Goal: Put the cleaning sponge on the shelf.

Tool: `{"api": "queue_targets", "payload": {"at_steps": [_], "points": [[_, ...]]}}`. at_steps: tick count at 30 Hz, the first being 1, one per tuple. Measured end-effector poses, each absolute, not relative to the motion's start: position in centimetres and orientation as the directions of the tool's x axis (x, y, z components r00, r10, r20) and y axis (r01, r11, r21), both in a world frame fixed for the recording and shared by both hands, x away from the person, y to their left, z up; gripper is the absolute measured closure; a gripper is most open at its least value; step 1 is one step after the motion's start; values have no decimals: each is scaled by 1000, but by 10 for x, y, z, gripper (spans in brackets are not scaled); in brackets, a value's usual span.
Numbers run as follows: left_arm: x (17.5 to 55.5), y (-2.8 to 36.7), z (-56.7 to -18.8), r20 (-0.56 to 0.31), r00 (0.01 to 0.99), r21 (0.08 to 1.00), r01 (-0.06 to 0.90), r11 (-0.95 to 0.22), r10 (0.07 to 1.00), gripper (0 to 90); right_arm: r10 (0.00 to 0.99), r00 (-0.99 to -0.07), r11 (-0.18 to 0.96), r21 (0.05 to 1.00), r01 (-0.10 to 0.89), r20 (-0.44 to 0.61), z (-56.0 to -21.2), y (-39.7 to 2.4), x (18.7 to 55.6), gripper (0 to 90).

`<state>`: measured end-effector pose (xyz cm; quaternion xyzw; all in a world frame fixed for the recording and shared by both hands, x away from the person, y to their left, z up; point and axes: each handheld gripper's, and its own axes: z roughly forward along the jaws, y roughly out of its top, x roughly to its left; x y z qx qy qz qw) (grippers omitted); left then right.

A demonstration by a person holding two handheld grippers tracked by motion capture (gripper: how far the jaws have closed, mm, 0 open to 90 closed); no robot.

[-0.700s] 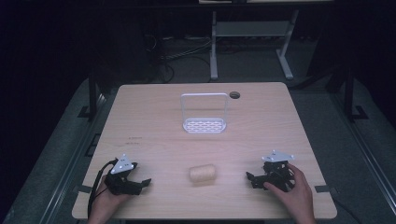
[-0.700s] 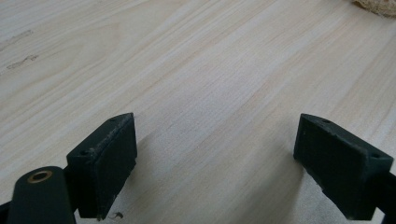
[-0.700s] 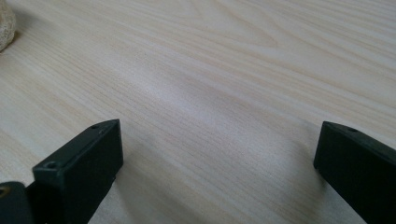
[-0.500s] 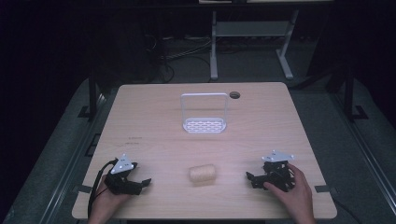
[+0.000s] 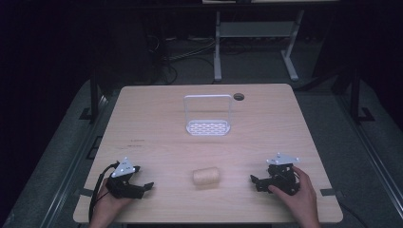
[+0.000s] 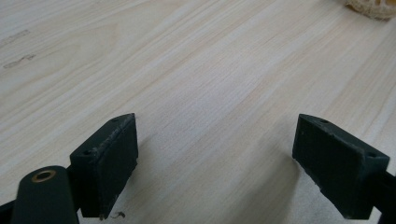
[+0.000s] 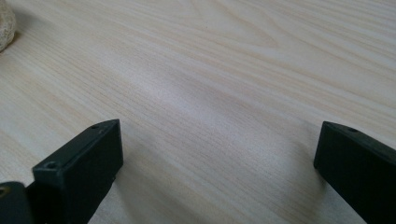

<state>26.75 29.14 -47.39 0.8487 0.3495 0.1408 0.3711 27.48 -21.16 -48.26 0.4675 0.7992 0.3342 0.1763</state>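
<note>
The left gripper (image 5: 145,186) rests low on the wooden table (image 5: 157,142), near its front edge, held by the person's left hand (image 5: 107,209). Its jaws stand wide apart with nothing between them. In the left gripper view, bare wood grain lies in the gap between the two black pads (image 6: 108,161).

The right gripper (image 5: 255,181) sits on the other side of the table, also near the front edge, held by the person's right hand (image 5: 297,199). Its jaws are spread apart too, with bare table between them. A grey three-cornered plate tops each gripper.

A pale, rounded sponge (image 5: 206,176) lies on the table between the two grippers, apart from both and roughly level with them. It lies ahead of the left gripper's jaws and off to one side, so the left gripper view catches just its porous edge (image 6: 371,7) at the top right corner. The right gripper view catches a sliver of it (image 7: 5,25) at the top left edge.

Farther out from both grippers, beyond the sponge toward the far side of the table, stands a white rack (image 5: 208,127) with a slotted base and a tall wire frame. It is well apart from the sponge. Just past the rack, to the right gripper's side, there is a dark round hole (image 5: 238,96) in the tabletop.
</note>
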Motion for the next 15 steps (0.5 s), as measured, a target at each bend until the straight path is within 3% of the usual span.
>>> {"api": "queue_targets", "payload": {"at_steps": [15], "points": [[271,288,-462,-34,732,741,475,-474,680,139,864,-503,341,699,629,30,-483,-212,275,9]]}}
